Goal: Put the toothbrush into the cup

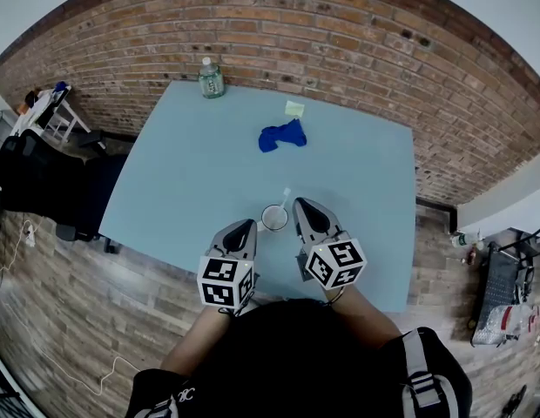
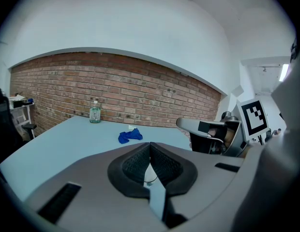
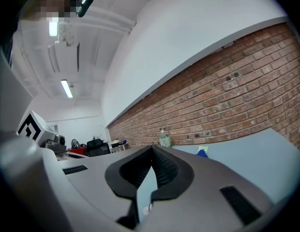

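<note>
A white cup [image 1: 274,218] stands on the light blue table [image 1: 183,172] near its front edge. A thin white toothbrush [image 1: 286,196] sticks out of the cup, leaning away from me. My left gripper [image 1: 247,225] is just left of the cup and shut, holding nothing. On the cup's right, my right gripper [image 1: 300,204] is also shut and empty. In the left gripper view the jaws [image 2: 150,144] meet at the tips, with a sliver of the cup [image 2: 149,176] below them. The right gripper view shows the jaws [image 3: 152,149] closed tip to tip.
A crumpled blue cloth [image 1: 281,136] and a yellow note [image 1: 294,108] lie further back on the table. A clear bottle [image 1: 211,78] stands at the far edge by the brick wall [image 1: 340,33]. A black chair [image 1: 35,181] is off the table's left side.
</note>
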